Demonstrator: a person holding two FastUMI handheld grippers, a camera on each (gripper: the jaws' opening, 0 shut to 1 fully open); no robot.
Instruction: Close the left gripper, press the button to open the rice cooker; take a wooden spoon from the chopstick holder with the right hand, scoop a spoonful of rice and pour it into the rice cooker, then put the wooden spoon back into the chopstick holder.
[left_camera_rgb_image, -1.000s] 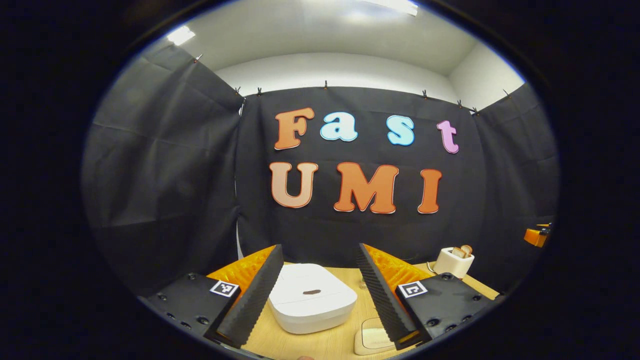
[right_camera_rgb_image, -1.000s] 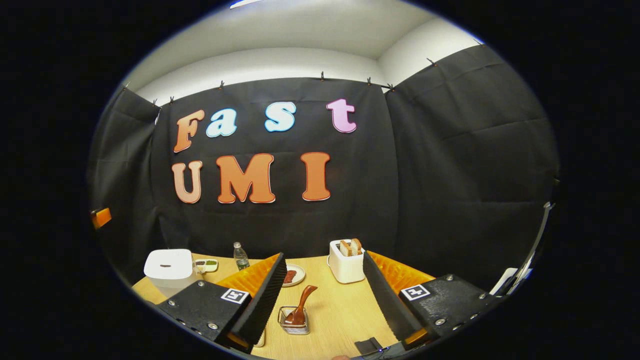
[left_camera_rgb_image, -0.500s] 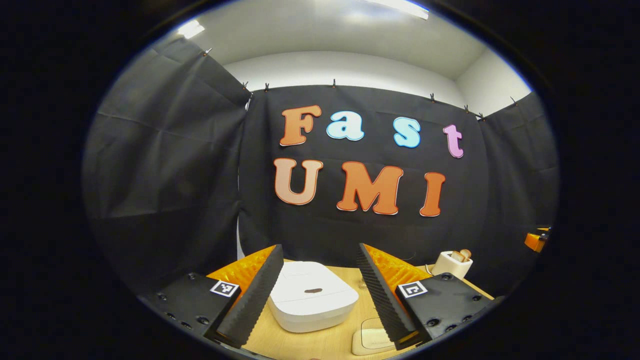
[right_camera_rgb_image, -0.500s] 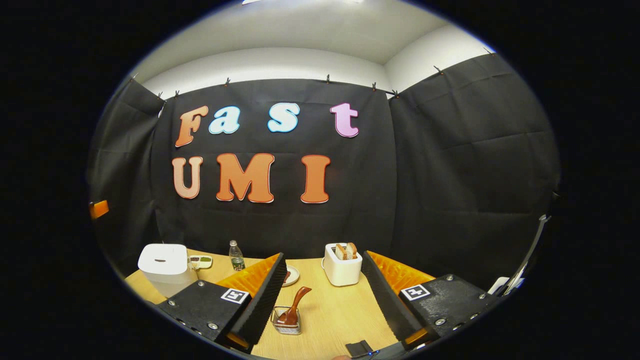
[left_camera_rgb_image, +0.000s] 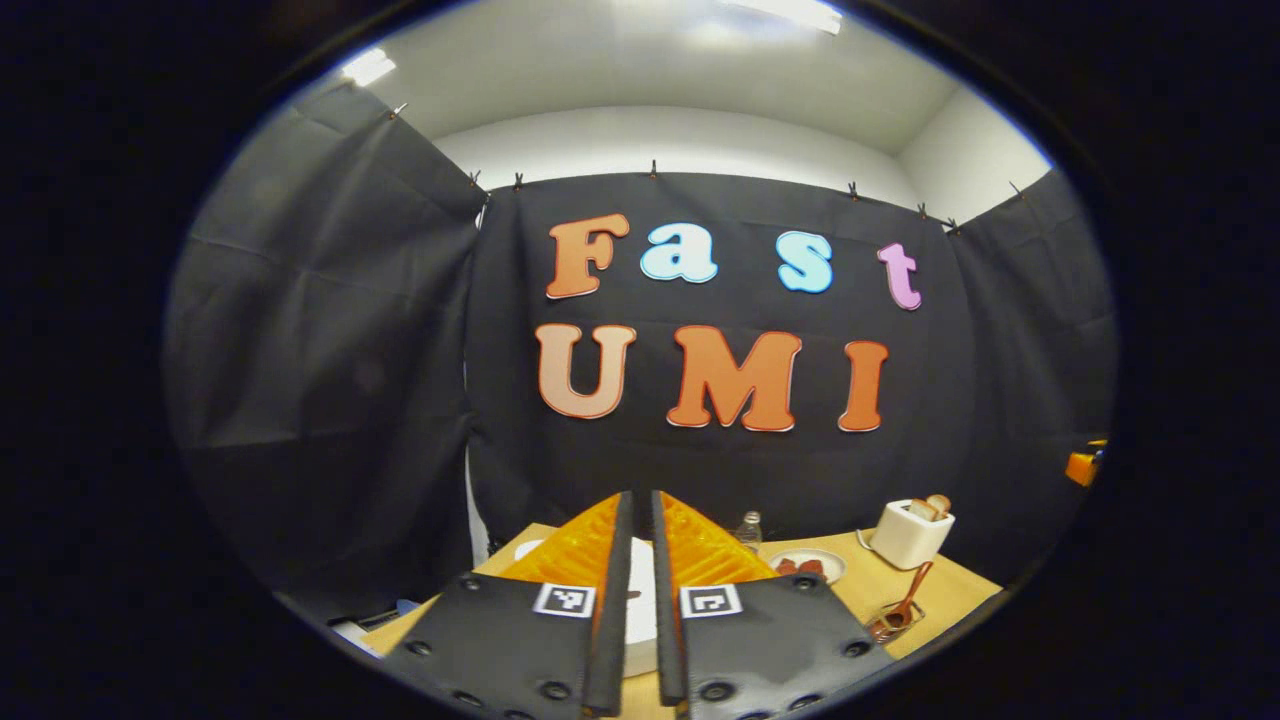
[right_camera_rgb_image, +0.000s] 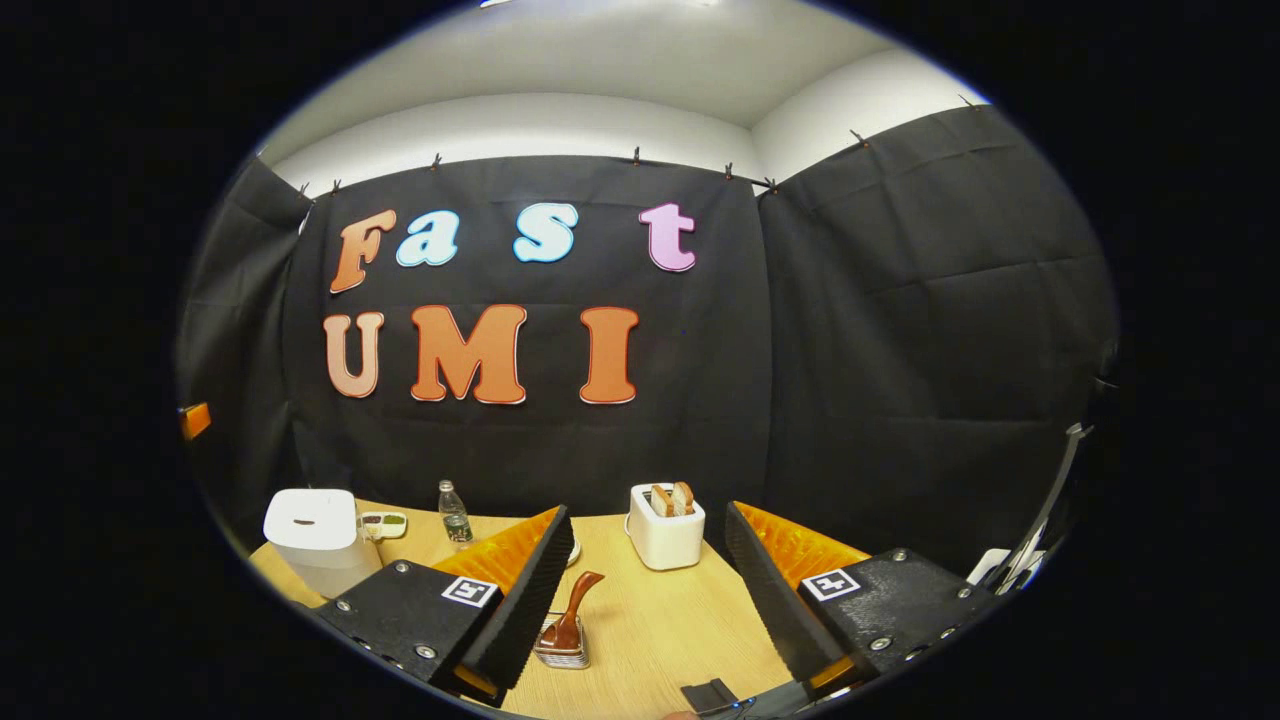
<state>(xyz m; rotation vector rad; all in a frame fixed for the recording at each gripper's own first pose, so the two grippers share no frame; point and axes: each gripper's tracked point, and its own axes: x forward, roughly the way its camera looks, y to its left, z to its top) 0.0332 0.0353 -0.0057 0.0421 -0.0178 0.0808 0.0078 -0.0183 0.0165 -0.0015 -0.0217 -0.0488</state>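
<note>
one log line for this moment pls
left hand-held gripper: shut, empty | right hand-held gripper: open | rice cooker: closed | wooden spoon: in holder

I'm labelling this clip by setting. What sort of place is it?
Probably a mock kitchen in a recording booth: a wooden table holds a rice cooker and a toaster with bread, and black cloth hangs behind.
</note>
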